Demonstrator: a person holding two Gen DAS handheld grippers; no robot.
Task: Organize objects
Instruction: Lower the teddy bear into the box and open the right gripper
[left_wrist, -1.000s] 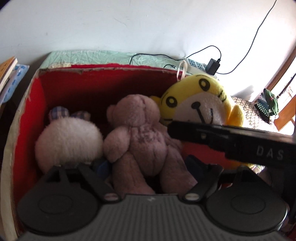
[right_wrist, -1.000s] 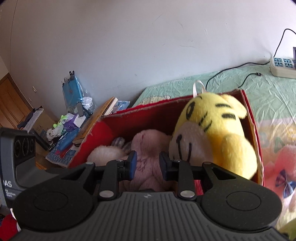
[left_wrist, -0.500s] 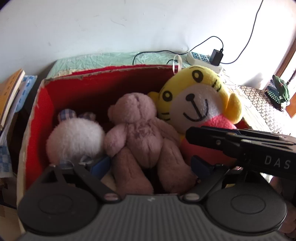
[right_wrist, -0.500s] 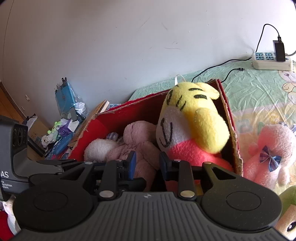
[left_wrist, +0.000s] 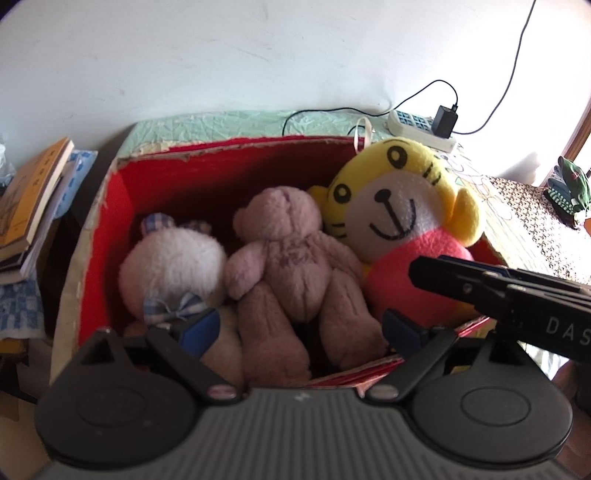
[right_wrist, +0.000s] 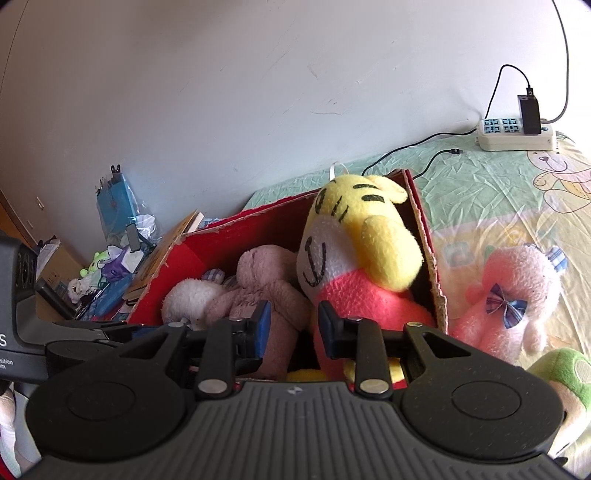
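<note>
A cardboard box (left_wrist: 110, 206) with red lining holds a white plush (left_wrist: 173, 266), a mauve teddy bear (left_wrist: 291, 258) and a yellow tiger plush (left_wrist: 402, 206). My left gripper (left_wrist: 301, 329) is open wide just above the box's near edge. The bear's legs lie between its blue pads, which do not press on them. My right gripper (right_wrist: 295, 325) hovers at the near wall of the box (right_wrist: 424, 236). Its jaws are close together, with a narrow empty gap in front of the bear (right_wrist: 266, 284) and tiger (right_wrist: 369, 243). Its black body (left_wrist: 509, 295) crosses the left wrist view at right.
On the green bedsheet (right_wrist: 480, 177) right of the box lie a pink plush (right_wrist: 517, 291) and a green plush (right_wrist: 565, 376). A power strip (right_wrist: 517, 134) with cables sits by the wall. Books (left_wrist: 29, 199) and clutter (right_wrist: 110, 266) stand left of the box.
Both grippers have drawn back from the box, so more of it shows. The left jaws have spread wider around the bear. The pink plush has come into the right wrist view.
</note>
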